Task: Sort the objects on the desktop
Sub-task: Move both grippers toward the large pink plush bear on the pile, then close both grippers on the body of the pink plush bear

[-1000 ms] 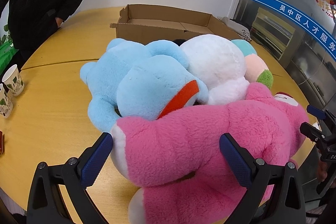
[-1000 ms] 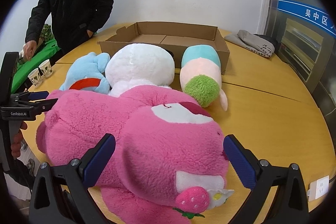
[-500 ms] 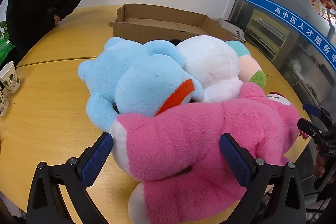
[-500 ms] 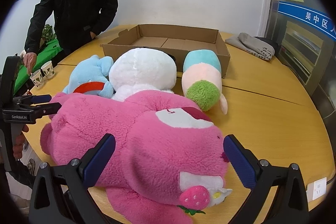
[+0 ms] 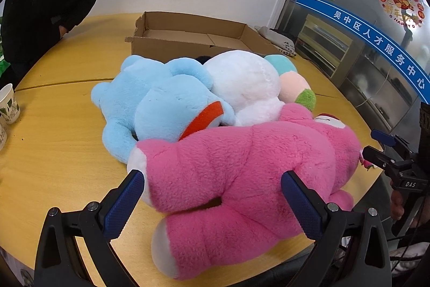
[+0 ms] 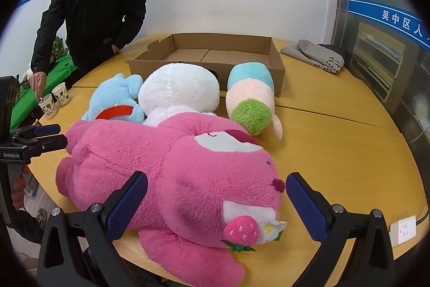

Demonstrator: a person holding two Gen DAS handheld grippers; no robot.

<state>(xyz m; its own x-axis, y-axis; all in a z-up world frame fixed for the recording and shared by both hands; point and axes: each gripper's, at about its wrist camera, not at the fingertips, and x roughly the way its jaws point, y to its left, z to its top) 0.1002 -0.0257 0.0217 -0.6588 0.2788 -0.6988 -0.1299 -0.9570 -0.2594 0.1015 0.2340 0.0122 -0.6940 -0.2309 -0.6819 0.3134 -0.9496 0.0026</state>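
A big pink plush bear lies on its side at the near edge of the round wooden table. My left gripper is open, its blue pads either side of the bear's legs. My right gripper is open around the bear's head. Behind the bear lie a light blue plush, a white plush and a striped teal, peach and green plush. An open, empty cardboard box sits at the back.
A man in a black coat stands at the table's left and reaches toward paper cups. A folded grey cloth lies at the back right. A wall socket sits at the table's near right edge.
Both grippers have drawn back a little from the pink bear, which now sits lower and farther in both views. The man's hand has come down to the cups.
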